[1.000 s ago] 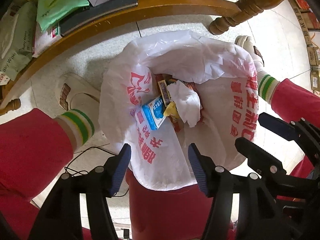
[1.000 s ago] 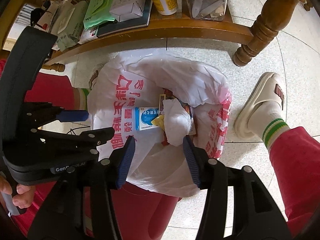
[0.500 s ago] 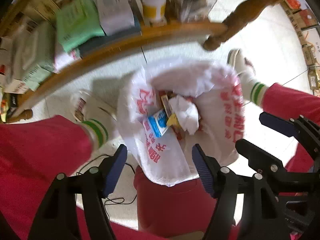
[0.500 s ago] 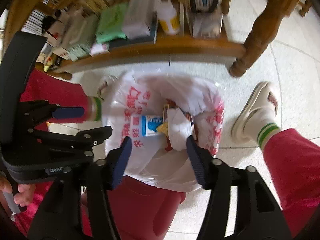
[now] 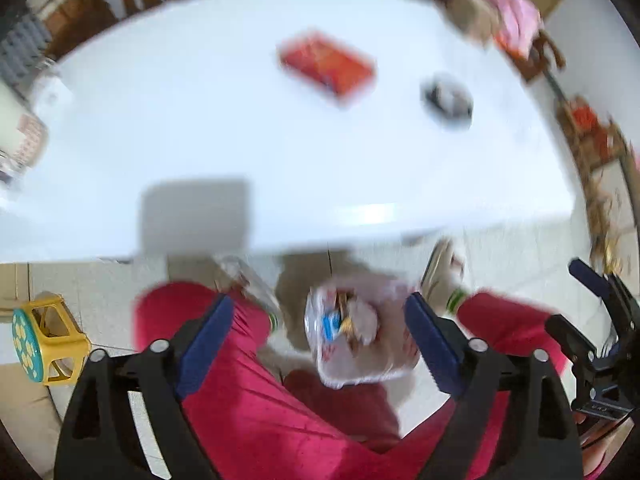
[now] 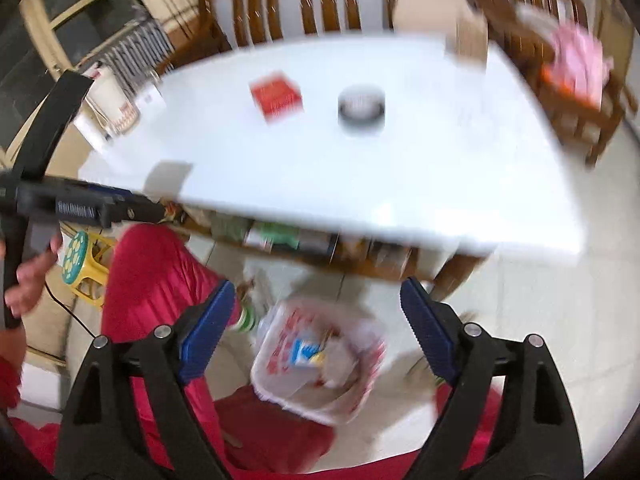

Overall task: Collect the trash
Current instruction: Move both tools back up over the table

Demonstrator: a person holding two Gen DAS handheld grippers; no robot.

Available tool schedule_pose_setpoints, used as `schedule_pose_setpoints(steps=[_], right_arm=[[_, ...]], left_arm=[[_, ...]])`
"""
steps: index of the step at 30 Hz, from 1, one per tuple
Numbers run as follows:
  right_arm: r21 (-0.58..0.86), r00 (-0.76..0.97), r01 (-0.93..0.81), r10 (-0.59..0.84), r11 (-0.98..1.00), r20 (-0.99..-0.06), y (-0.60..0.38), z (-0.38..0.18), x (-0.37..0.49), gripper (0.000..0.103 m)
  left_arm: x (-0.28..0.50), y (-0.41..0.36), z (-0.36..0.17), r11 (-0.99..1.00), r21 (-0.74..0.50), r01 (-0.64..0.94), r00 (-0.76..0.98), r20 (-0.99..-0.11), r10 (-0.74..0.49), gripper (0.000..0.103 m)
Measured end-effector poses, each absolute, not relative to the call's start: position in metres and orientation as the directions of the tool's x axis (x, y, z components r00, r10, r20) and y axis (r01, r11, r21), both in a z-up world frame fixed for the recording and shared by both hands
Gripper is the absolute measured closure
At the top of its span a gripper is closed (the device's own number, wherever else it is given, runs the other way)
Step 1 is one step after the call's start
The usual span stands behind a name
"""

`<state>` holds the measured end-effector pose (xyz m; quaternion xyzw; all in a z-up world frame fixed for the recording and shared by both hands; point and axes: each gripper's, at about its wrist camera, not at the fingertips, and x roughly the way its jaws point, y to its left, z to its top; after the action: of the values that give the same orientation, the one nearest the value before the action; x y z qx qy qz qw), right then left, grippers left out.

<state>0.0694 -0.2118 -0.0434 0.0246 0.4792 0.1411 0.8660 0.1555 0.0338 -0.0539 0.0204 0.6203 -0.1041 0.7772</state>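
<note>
Both tongs are opening with nothing between them: left tongs (image 5: 318, 338), right tongs (image 6: 316, 330). Trash bag (image 6: 320, 364) sits on the floor below; a red box (image 6: 276, 96) and dark round thing (image 6: 361, 109) lie on the white surface (image 6: 400, 168).

Motion-blurred views over a white table (image 5: 200, 120)

Red packet (image 5: 328, 66) print unreadable; trash bag (image 6: 320, 356) contents smeared; chairs cut off by edge.

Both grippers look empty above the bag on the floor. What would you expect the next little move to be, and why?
Probably reach a gripper toward the red packet on the white table. Both the left gripper and right gripper hold nothing, their jaws opening, the trash bag already holds litter, and the packet, beside a round dark tin, looks uncollected.
</note>
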Motion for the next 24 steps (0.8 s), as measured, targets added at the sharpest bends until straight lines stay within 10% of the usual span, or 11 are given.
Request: schedule_pose_setpoints(steps=[11,24], right_arm=[[0.119,0.604,-0.306,0.290,0.944,-0.742,-0.234,0.086,0.129,0.013],[0.090,0.598,-0.363,0.305,0.928,-0.741,-0.245,0.113,0.193,0.012]], left_arm=[[0.203,0.018,0.059,0.980,-0.126,0.153,0.306,-0.937,-0.168,0.010],[0.261,0.000,0.066,0.983,-0.181,0.016,0.256,-0.950,-0.179,0.009]])
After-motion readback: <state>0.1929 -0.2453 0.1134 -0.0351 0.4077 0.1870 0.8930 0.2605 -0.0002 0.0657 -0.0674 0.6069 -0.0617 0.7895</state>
